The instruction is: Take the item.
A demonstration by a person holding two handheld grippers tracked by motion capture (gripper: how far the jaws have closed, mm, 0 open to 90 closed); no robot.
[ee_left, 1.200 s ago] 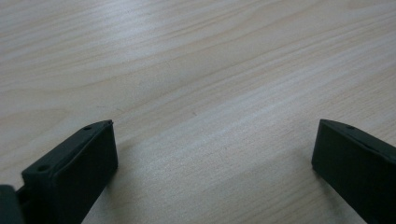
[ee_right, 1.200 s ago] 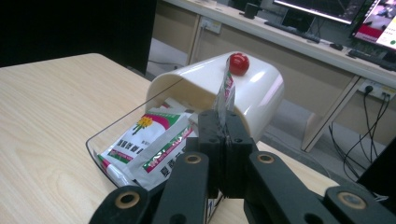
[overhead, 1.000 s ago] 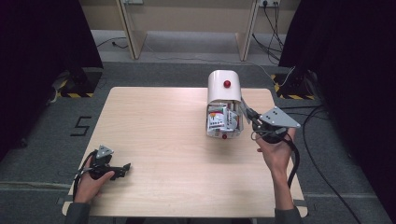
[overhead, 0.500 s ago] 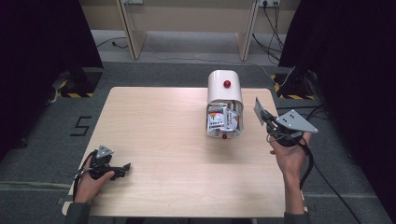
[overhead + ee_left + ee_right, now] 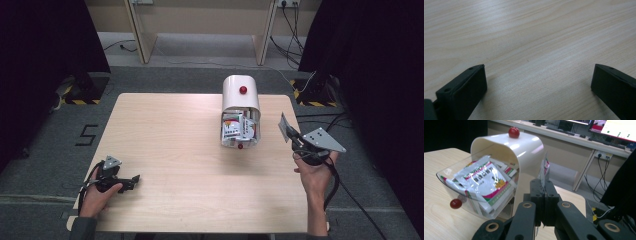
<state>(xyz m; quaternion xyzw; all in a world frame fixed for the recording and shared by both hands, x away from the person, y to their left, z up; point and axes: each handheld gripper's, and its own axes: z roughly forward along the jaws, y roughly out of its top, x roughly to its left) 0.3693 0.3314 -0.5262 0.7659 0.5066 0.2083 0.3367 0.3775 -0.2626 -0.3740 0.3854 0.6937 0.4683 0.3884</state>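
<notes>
A thin white printed sachet (image 5: 545, 168) is clamped between the closed right tongs (image 5: 543, 195), just beside the white dome-lidded container (image 5: 240, 107) of similar packets. The left tongs (image 5: 537, 82) are held open over the pale wooden desk (image 5: 165, 145). The sachet, probably flimsy, should be carried clear steadily.

1 white box (image 5: 241, 100) with 2 red knobs (image 5: 243, 90), 1 loose packet (image 5: 283, 127), 2 grippers (image 5: 131, 180), 1 surface (image 5: 170, 135).

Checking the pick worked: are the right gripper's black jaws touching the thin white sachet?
Touching. In the right gripper view the right gripper has its jaws shut on the thin white sachet, whose edge sticks up from between them.
</notes>
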